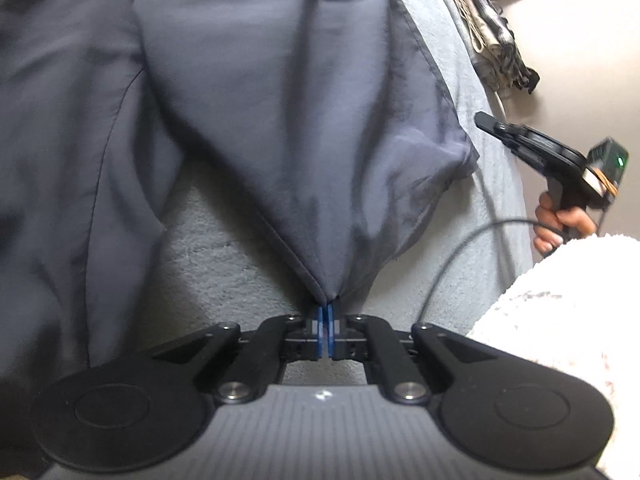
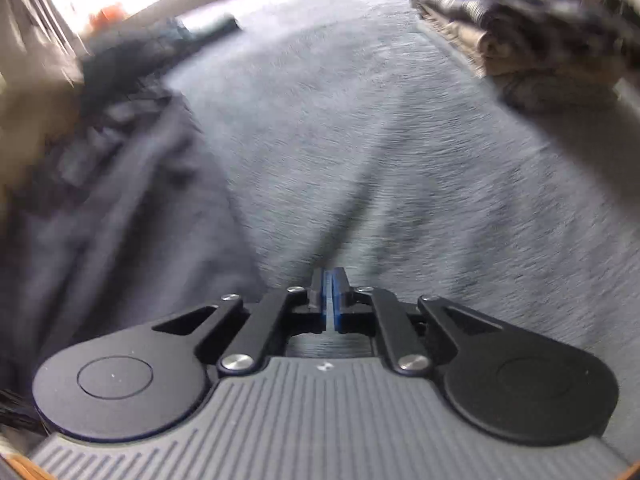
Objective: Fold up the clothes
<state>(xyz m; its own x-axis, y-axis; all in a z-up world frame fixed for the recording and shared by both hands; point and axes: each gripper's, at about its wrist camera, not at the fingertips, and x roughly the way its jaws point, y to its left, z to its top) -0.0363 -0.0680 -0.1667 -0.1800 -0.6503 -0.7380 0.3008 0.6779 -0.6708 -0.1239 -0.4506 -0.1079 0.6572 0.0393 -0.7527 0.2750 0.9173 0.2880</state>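
Both fingers pairs closed: left gripper (image 1: 325, 312) pinches the garment (image 1: 260, 100) corner, right gripper (image 2: 329, 280) empty.

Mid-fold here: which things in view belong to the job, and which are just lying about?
In the job:
- grey garment, corner pinched in the left gripper
- right gripper, shut, empty

Lying about:
- folded checked stack
- dark clothes pile
- white fluffy fabric
- cable

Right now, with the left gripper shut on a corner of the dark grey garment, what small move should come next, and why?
Probably lift the left gripper a little and carry the pinched corner forward over the dark grey garment to start a fold. The corner is already clamped and the cloth is pulled taut into a point. The right gripper is shut with nothing visibly between its pads, over the bare grey blanket, so it cannot help yet.
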